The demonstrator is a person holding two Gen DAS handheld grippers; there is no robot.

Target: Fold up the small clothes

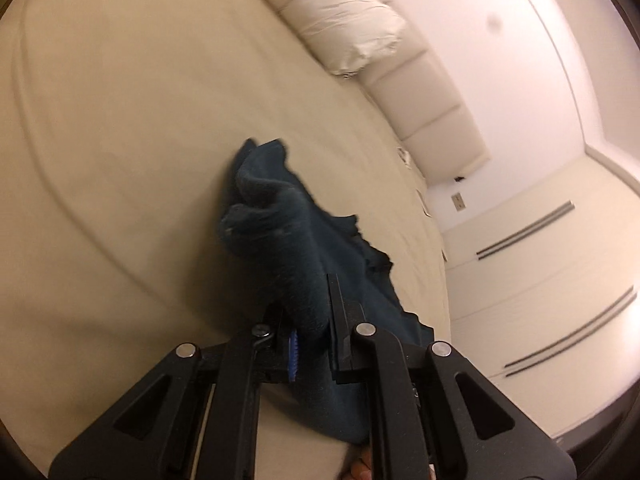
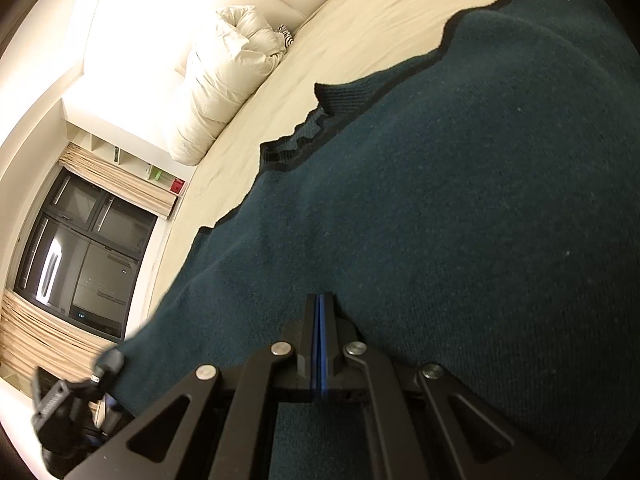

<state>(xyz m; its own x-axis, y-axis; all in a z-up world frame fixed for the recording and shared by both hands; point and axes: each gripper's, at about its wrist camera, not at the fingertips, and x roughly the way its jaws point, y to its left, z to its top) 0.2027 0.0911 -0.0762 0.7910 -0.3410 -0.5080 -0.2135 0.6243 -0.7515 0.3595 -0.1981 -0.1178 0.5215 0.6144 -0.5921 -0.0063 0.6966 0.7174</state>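
Between the fingers of your left gripper (image 1: pixel 310 320) a thick bunched fold of the dark teal garment (image 1: pixel 288 232) is clamped; the jaws stand only as far apart as that fold, with the blue pad of the left-hand finger showing against the cloth. Ahead of the fingertips the knit rises in a crumpled ridge and falls back onto the cream bed sheet (image 1: pixel 120 120). To the right of the claw a wavy, darker hem trails down past the right-hand finger. Beyond the cloth and up to the right lies a rolled white duvet (image 1: pixel 336 20) against a padded headboard (image 1: pixel 432 108). Farther right stand white wardrobe doors (image 1: pixel 540 280) with long bar handles.

Your right gripper (image 2: pixel 321 308) has its fingers pressed flat together, only the blue pads showing as a thin line between them. Whether they pinch a layer of the teal garment (image 2: pixel 440 200) you cannot tell from this view; the cloth lies directly under and all around the tips, spread wide across the bed sheet (image 2: pixel 360 24). Ahead and left of the claw the ribbed, dark-edged neckline sits rumpled. Farther left lie a white duvet (image 2: pixel 224 80) and a dark window (image 2: pixel 80 260) with beige curtains. Your other gripper's body shows at the lower left, touching the garment's edge.
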